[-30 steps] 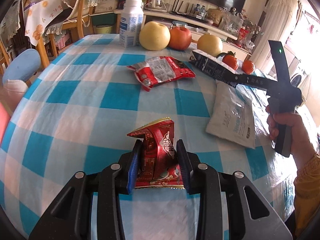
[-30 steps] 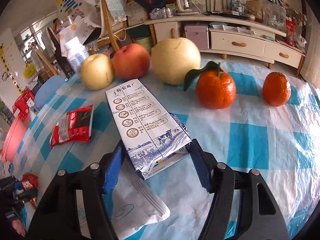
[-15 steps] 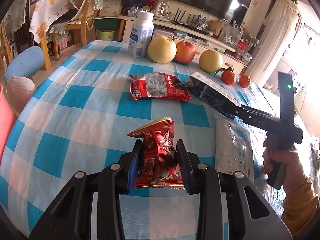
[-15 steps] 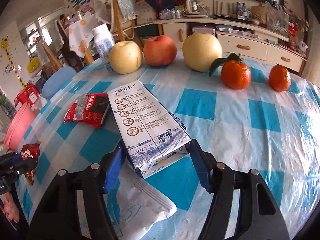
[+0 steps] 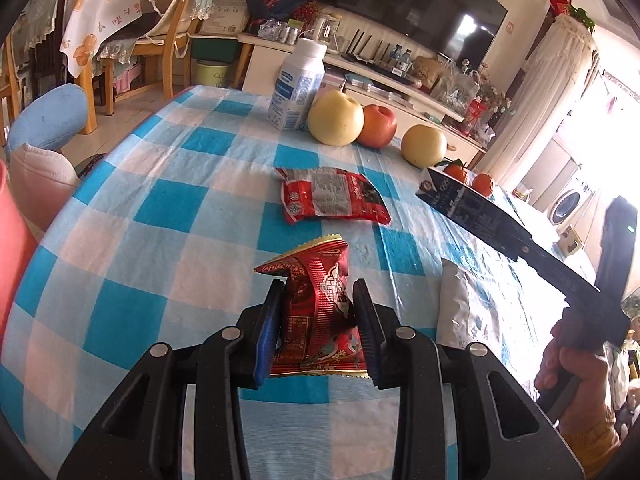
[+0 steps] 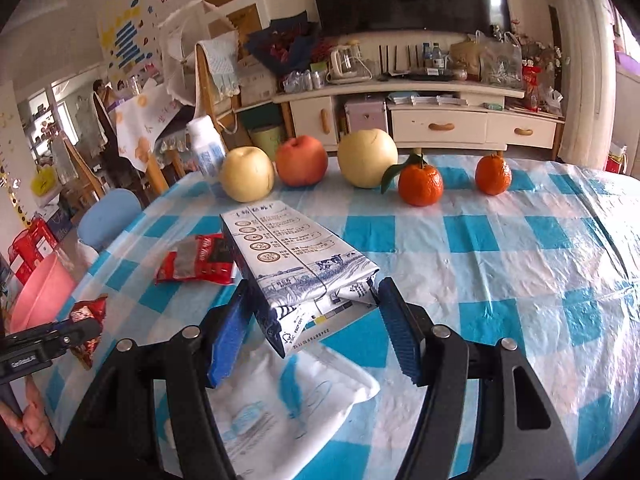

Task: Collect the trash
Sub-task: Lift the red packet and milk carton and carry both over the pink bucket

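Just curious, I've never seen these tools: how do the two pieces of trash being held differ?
The left gripper pinches a crumpled red wrapper, jaws nearly together; the right gripper spans a flattened blue-and-white carton, jaws wide. The wrapper is small and shiny, the carton longer and matte. Both are held above the table.

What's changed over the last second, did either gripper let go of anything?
No. Both grippers have pulled back and up from the table: the fruit looks farther off. The left gripper stays shut on the red snack wrapper, the right gripper on the flattened milk carton. The red packet and white pouch lie unmoved.
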The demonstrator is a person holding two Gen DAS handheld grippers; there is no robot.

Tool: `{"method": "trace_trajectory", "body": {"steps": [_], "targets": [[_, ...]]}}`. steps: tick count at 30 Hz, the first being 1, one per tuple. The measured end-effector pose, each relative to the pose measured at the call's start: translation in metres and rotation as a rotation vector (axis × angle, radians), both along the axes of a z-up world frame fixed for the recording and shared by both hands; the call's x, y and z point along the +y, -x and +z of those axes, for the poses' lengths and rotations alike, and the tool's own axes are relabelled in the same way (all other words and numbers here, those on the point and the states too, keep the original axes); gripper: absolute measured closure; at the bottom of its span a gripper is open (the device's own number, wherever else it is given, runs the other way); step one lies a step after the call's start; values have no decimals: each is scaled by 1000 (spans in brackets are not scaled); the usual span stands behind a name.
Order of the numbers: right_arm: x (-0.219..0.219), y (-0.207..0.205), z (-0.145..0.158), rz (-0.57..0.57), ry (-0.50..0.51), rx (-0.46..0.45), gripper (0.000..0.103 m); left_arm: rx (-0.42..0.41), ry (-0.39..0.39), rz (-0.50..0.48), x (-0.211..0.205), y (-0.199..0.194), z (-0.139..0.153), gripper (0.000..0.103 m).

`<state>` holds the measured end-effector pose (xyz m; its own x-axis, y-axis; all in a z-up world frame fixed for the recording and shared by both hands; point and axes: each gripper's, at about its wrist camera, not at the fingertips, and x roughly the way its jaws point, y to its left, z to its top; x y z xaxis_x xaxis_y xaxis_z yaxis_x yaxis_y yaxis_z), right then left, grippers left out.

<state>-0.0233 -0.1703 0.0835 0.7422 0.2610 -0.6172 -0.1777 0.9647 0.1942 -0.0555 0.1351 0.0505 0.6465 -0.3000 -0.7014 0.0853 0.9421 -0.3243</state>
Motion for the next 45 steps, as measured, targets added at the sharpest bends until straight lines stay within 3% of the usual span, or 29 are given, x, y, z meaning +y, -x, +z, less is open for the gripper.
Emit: {"method": "trace_trajectory", "body": {"steps": [8, 10, 15, 20, 25, 33, 35, 40, 45], "targets": [[38, 31, 6, 67, 11, 37, 38, 10, 28, 20, 22, -2, 1, 66], [56, 44, 0, 109, 28, 73, 38, 6, 32, 32, 28, -1, 4, 66], [96, 74, -19, 264, -46, 185, 36, -4, 57, 50, 42, 0, 9, 66], [120, 74, -14, 291, -18, 159, 19, -19, 62, 60, 55, 3, 15, 66], [145, 69, -22, 340, 52, 157, 19, -9, 83, 73, 67, 2, 14, 66], [178, 68, -39, 357, 256, 124, 19, -22, 128, 96, 89, 5, 19, 66], [182, 67, -42, 344, 287, 122, 30, -7, 128, 96, 92, 4, 17, 66], [186, 68, -42, 331, 313, 127, 32, 42, 86, 71, 90, 2, 6, 66], [178, 69, -34, 283, 264, 148, 36, 122, 18, 59, 83, -6, -19, 65]]}}
